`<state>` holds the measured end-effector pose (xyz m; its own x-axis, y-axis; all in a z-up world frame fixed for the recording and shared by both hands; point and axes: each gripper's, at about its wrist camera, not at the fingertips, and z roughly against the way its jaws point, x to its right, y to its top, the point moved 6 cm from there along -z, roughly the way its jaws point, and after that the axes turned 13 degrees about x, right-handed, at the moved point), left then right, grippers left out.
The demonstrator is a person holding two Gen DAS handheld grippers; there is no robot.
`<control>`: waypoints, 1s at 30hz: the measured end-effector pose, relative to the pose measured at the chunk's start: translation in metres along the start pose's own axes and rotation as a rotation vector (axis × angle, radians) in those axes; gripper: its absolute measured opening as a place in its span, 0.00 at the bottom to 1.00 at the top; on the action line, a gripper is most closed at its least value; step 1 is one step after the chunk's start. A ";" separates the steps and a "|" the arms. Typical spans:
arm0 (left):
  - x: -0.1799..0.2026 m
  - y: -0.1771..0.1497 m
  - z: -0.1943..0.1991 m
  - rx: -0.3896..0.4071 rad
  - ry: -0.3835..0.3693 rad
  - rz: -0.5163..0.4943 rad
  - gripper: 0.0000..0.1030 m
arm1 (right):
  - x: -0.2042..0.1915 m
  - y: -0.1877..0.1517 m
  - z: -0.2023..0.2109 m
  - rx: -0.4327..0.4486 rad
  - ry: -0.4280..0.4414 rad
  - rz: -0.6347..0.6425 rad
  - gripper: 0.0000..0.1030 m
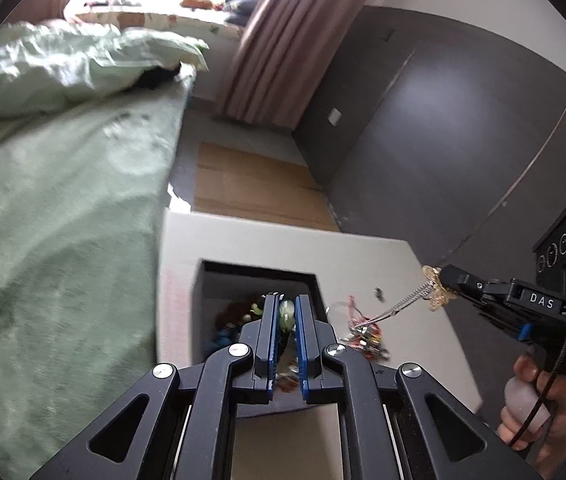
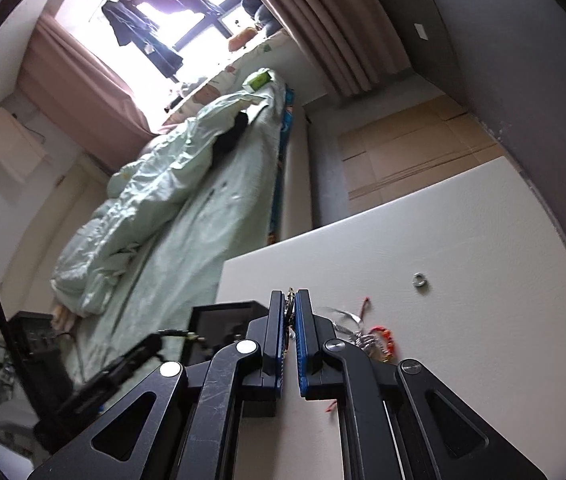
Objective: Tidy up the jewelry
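Observation:
My left gripper (image 1: 286,307) is shut on a pale green bead piece (image 1: 286,312) and holds it over a dark open box (image 1: 219,280) with several jewelry pieces inside. My right gripper (image 1: 441,278) is shut on a gold ornament with a silver chain (image 1: 411,300) that hangs down to a tangled pile of red and silver jewelry (image 1: 363,334) on the white table (image 1: 363,252). In the right wrist view the right gripper (image 2: 291,300) pinches the gold chain (image 2: 290,308); the pile (image 2: 375,340) lies to its right, and a small silver ring (image 2: 419,280) lies further out.
A bed with a green cover (image 1: 63,220) runs along the table's left side. A dark wardrobe (image 1: 463,120) stands to the right. Flat cardboard (image 1: 251,184) lies on the floor beyond the table. The box (image 2: 223,324) also shows in the right wrist view.

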<state>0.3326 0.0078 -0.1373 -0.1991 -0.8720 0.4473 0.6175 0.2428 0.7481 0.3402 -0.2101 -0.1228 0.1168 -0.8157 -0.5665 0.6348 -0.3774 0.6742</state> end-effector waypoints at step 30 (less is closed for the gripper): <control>-0.024 0.035 0.044 0.167 -0.039 0.108 0.73 | -0.097 0.026 0.047 0.143 0.276 0.104 0.05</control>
<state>0.3253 0.0556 -0.1006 -0.1699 -0.8209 0.5452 0.5026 0.4037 0.7645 0.3100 -0.1617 -0.0281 0.3904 -0.7106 -0.5853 0.4973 -0.3723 0.7837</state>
